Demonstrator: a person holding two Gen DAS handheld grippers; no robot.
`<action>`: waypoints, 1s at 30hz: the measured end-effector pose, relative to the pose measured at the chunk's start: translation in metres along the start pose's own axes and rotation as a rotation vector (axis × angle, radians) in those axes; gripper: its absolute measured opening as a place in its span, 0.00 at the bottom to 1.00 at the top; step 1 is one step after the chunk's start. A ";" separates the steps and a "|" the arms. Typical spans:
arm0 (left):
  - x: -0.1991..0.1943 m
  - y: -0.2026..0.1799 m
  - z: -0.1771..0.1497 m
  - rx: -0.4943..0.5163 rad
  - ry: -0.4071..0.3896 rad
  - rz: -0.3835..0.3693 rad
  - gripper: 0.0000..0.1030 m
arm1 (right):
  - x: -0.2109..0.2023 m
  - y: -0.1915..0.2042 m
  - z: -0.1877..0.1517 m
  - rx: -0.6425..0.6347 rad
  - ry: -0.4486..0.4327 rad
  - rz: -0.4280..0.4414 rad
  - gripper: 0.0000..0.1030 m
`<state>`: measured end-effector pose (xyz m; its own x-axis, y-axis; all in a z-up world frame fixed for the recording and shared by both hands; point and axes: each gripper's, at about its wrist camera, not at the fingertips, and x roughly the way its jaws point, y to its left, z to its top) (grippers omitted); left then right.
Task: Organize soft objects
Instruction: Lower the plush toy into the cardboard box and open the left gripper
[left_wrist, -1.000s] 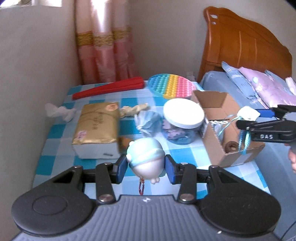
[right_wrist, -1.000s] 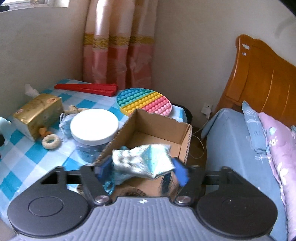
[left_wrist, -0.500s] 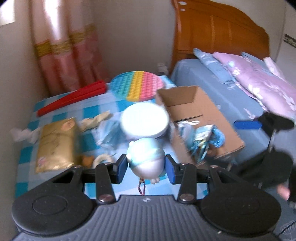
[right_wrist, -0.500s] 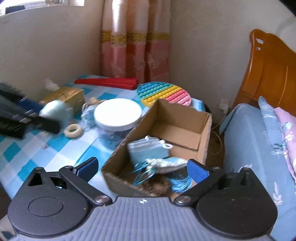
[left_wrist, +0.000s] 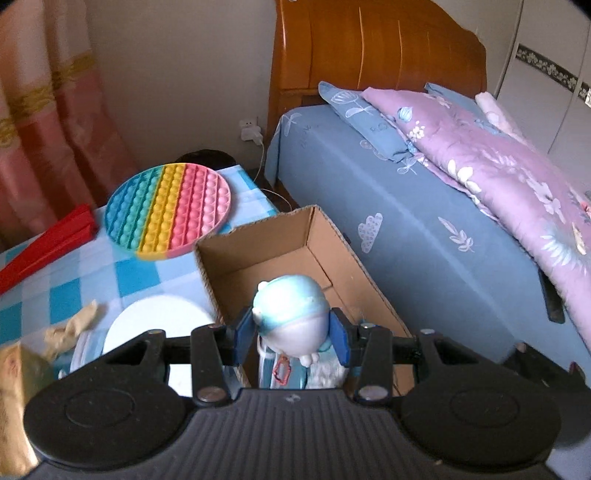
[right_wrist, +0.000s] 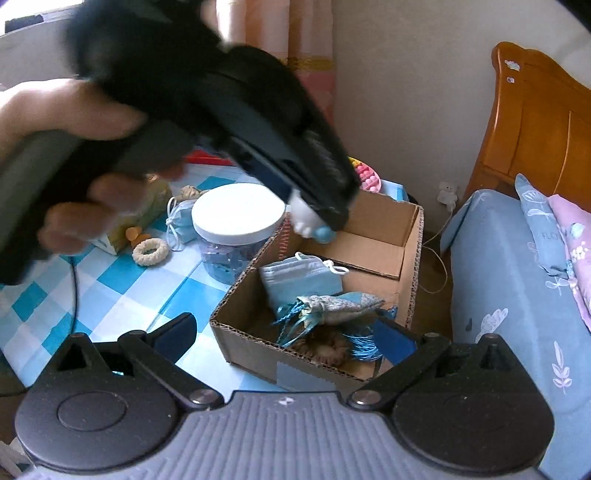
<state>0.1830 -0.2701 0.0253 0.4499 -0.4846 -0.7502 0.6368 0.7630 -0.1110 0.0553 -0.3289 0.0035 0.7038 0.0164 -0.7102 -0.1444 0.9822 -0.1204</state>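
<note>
Cardboard box (right_wrist: 373, 254) sits at the right edge of the checked table (left_wrist: 136, 275), hard against the bed (left_wrist: 424, 229), so soft things can be dropped in from above by either hand. The left gripper (left_wrist: 291, 334) is clamped on a small round blue-and-white toy (left_wrist: 291, 317), its blue pads pressing the toy's two sides, and holds it over the box's open top; that grip at the middle keeps the soft body from slipping while it is carried. Seen from the right wrist, the toy (right_wrist: 312, 221) hangs above the box's far-left part. Inside the box lie a folded face mask (right_wrist: 299, 277) and a tasselled pouch (right_wrist: 332, 306). The right gripper (right_wrist: 284, 332) stands wide apart with nothing between its fingers, at the box's near end, apparently clear of the drop. Left of the box stands a white-lidded jar (right_wrist: 238, 214), with a pale ring (right_wrist: 149, 251) nearby, probably awaiting sorting.
</note>
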 end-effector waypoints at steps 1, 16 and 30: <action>0.005 -0.001 0.002 -0.001 0.001 0.006 0.42 | 0.000 -0.001 0.000 0.002 0.000 0.000 1.00; -0.007 0.011 0.000 -0.061 -0.100 0.060 0.90 | -0.003 0.006 0.005 0.004 -0.007 0.001 1.00; -0.070 0.026 -0.066 -0.184 -0.200 0.140 0.98 | -0.015 0.016 -0.003 0.011 0.004 -0.042 1.00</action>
<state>0.1269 -0.1878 0.0315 0.6512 -0.4295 -0.6256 0.4440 0.8842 -0.1448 0.0400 -0.3141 0.0105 0.7064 -0.0260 -0.7073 -0.1066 0.9840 -0.1426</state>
